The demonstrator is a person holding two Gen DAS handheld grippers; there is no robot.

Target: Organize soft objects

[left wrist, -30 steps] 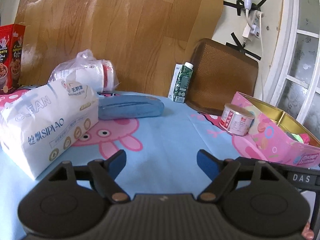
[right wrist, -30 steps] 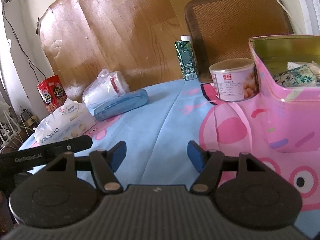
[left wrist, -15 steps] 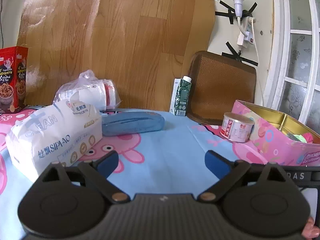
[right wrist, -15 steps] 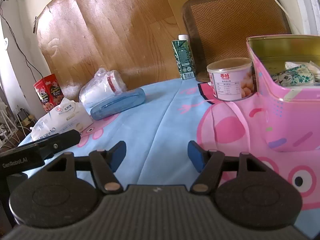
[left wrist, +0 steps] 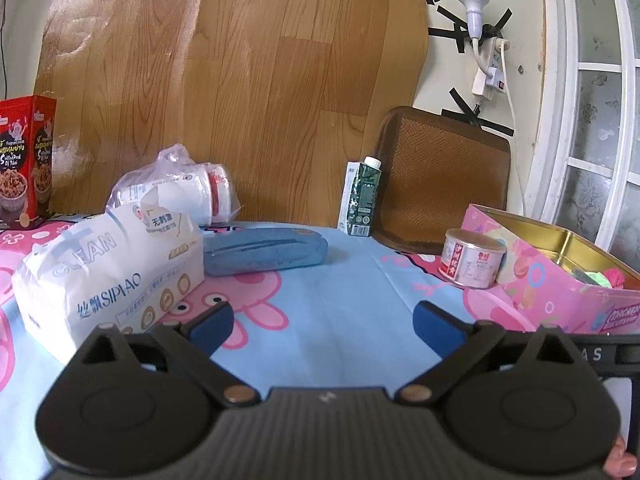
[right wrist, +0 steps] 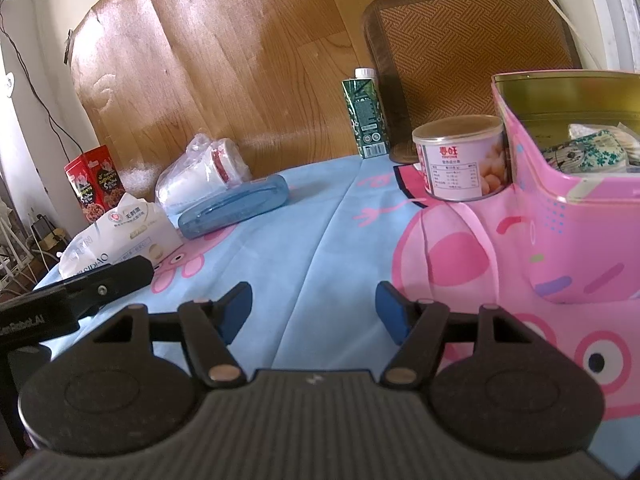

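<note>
The left gripper (left wrist: 323, 322) has spread since a second ago, its jaws opening on nothing, likely readying to take the tissue pack (left wrist: 108, 268) lying just left of it on the cloth (left wrist: 340, 304). The right gripper (right wrist: 314, 312) hangs released and empty. One tissue pack, one blue pouch (left wrist: 264, 252), one bagged roll (left wrist: 176, 192), one tin (left wrist: 560, 280), one can (left wrist: 472, 258), one carton (left wrist: 360, 198)

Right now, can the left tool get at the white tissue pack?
Probably yes. The left tool is empty, its jaws opening, and the tissue pack lies just ahead on its left side with nothing between them.
</note>
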